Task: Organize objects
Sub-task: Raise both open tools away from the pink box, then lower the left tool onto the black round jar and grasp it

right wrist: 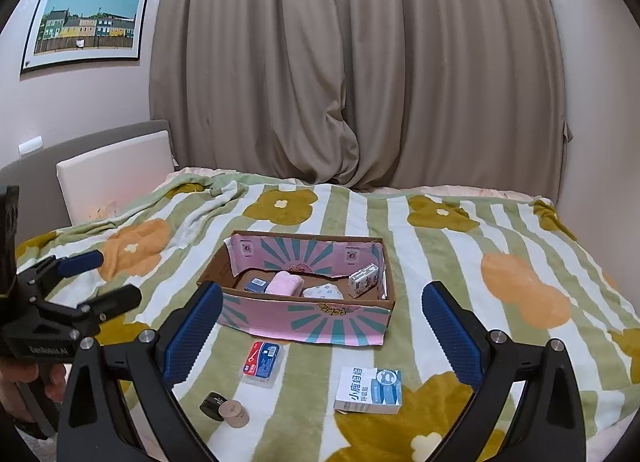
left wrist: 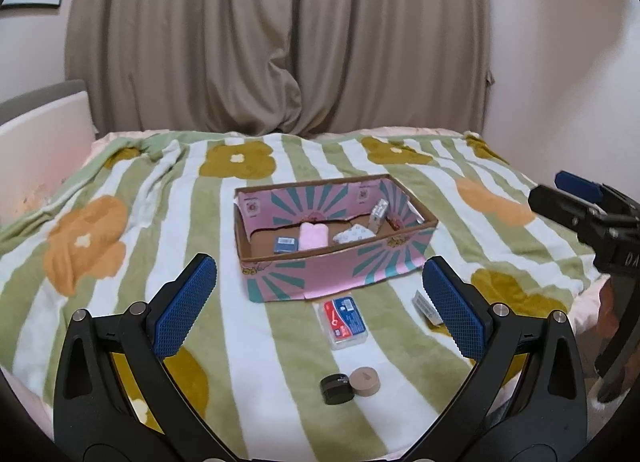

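A pink cardboard box [left wrist: 336, 266] [right wrist: 308, 322] sits on the bed and holds a small blue box [left wrist: 285, 245], a pink folded cloth [right wrist: 284, 283], a white patterned pouch [right wrist: 323, 292] and a white packet [right wrist: 363, 280] leaning on its right wall. In front of it lie a red-and-blue clear case [left wrist: 345, 320] [right wrist: 262, 358], a black round tin [left wrist: 337, 389] [right wrist: 212, 406], a tan tape roll [left wrist: 363, 381] [right wrist: 234, 414] and a white-and-blue carton [right wrist: 370, 390]. My left gripper [left wrist: 316, 302] and right gripper [right wrist: 322, 336] hover open above these, holding nothing.
The striped flower blanket [right wrist: 460, 262] covers the bed, its near edge close below me. A beige curtain [right wrist: 352, 62] hangs behind, a headboard [right wrist: 116, 174] stands at left, and a framed picture [right wrist: 86, 22] is on the wall. A hand [right wrist: 24, 382] grips the left gripper's handle.
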`<state>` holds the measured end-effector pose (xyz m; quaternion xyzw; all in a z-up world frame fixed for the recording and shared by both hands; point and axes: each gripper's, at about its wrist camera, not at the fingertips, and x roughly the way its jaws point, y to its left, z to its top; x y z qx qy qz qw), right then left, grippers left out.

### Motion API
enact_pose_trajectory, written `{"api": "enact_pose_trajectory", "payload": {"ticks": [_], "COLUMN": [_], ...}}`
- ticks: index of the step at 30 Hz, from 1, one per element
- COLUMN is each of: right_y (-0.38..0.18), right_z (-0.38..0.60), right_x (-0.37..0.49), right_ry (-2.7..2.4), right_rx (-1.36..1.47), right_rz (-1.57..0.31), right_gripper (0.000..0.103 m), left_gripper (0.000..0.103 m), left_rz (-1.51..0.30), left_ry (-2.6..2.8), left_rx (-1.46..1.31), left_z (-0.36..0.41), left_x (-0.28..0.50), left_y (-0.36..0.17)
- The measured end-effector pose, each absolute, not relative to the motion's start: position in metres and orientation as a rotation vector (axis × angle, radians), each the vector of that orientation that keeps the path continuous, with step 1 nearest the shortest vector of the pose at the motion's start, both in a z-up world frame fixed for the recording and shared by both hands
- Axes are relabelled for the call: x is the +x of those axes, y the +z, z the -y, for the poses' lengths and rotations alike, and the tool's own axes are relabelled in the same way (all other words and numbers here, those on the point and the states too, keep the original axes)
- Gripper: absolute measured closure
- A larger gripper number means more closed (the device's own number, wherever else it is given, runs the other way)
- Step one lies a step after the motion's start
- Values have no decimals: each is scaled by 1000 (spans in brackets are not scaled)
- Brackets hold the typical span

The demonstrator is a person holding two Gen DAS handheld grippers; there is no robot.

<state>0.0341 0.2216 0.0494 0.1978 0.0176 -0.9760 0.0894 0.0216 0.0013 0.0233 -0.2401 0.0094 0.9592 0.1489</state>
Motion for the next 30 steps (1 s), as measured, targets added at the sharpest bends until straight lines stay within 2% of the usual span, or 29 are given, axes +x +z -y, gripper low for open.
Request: {"api": "enact_pose_trajectory", "payload": {"ticks": [4,13,18,23,27,30], "right_y": [53,53,52,52,51,49], "right_z": [-224,-228,-232,-232,-229,-229], "right_x": [36,38,34,32,31,30], "right_ry": [-2899,-2934,-2944,-2952,-2961,-2962], "right_rx": [581,605,637,663,680,690], "right_rz": [-29,-26,18,33,20,25], "right_gripper": [3,3,3,3,3,3], "left_gripper": [0,1,9,12,26,32], "left_rz": [-62,-317,-395,-276,-321,-320], "left_ry": [2639,2367,2225,2106,2083,2046], "left_rx": [-736,-971,-1070,-1154,-1167,-1165], "left_z": [-4,-21,-26,-19,-21,-22], "left_x": [14,-8,-18,-34,-38,-41], "left_y": [3,-99,-142,-168,-182,-187]}}
